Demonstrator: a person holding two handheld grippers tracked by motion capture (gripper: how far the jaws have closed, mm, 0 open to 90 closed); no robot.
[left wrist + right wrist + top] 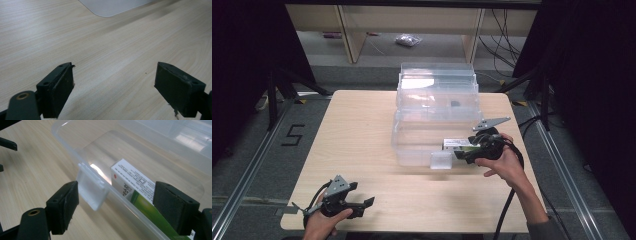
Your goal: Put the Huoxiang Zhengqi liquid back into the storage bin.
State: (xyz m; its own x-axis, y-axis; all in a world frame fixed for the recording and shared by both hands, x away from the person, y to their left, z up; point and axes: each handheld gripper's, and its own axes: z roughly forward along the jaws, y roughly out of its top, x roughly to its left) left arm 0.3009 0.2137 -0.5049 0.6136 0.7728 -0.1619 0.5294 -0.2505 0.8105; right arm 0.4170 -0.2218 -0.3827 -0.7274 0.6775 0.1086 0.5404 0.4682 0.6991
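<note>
Your high view looks forward and down over the whole desk from above your side; the left hand-held gripper camera skims close over bare wood; the right hand-held gripper camera sits tight against the clear bin ahead of it, which the high view shares.

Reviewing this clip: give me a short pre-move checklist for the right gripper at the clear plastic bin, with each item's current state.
1. Right gripper jaws open: ok.
2. Green-and-white cardboard box inside the clear plastic storage bin: ok.
3. Bin's lid swung back, opening free: ok.
4. Translucent latch tab on the bin's front wall hangs between the jaws, in the way: not ok.
5. Right jaw touching the box or not: cannot tell.
6. Left gripper open, over the light wooden table, apart from the bin: ok.
</note>
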